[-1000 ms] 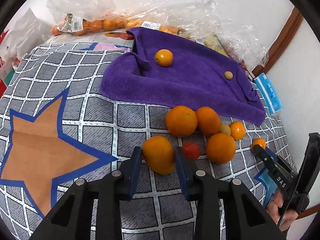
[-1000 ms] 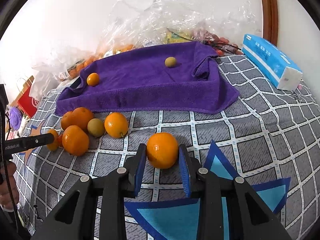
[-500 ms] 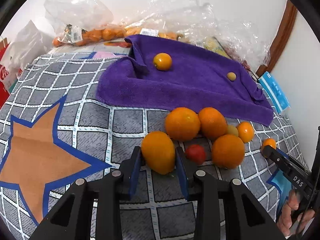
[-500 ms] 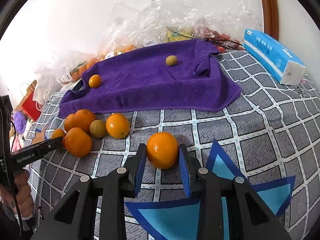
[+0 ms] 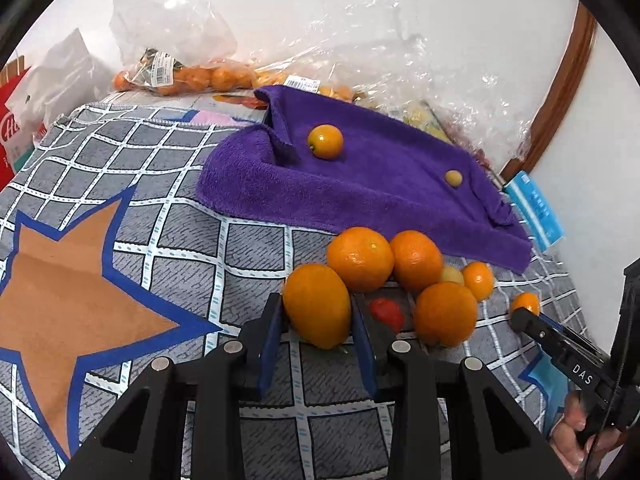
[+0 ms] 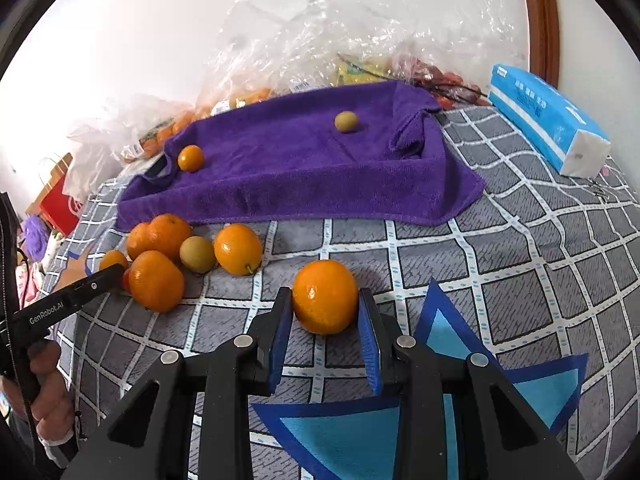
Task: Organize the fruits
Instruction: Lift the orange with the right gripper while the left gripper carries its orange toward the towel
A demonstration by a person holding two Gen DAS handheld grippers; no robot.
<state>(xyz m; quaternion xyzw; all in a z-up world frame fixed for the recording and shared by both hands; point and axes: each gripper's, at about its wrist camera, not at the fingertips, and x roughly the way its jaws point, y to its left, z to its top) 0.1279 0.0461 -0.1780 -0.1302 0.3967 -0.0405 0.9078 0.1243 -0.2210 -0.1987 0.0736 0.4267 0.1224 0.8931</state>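
Grey checked cloth with blue-edged star shapes (image 5: 168,236) is spread over the bench beneath both pairs of fingers. An oval orange citrus fruit (image 5: 318,306) is clamped between the blue pads of the left gripper (image 5: 317,320), and a round orange mandarin (image 6: 325,297) is gripped in the same way by the right gripper (image 6: 325,322); both fruits are seen low over the cloth, though whether they touch it cannot be told. Just ahead and to the right of the left fingers, a cluster of loose oranges (image 5: 360,258) is gathered, with a small red fruit (image 5: 386,312) lying just beside the right-hand finger. Further ahead of both pairs of fingers, a rumpled purple terry towel (image 6: 304,168) is laid out, and a small orange kumquat (image 5: 326,141) and a small yellow-green round fruit (image 6: 346,121) are carried on it, well apart. Beyond the towel, crinkled clear plastic bags of fruit (image 5: 192,76) are heaped against the white wall.
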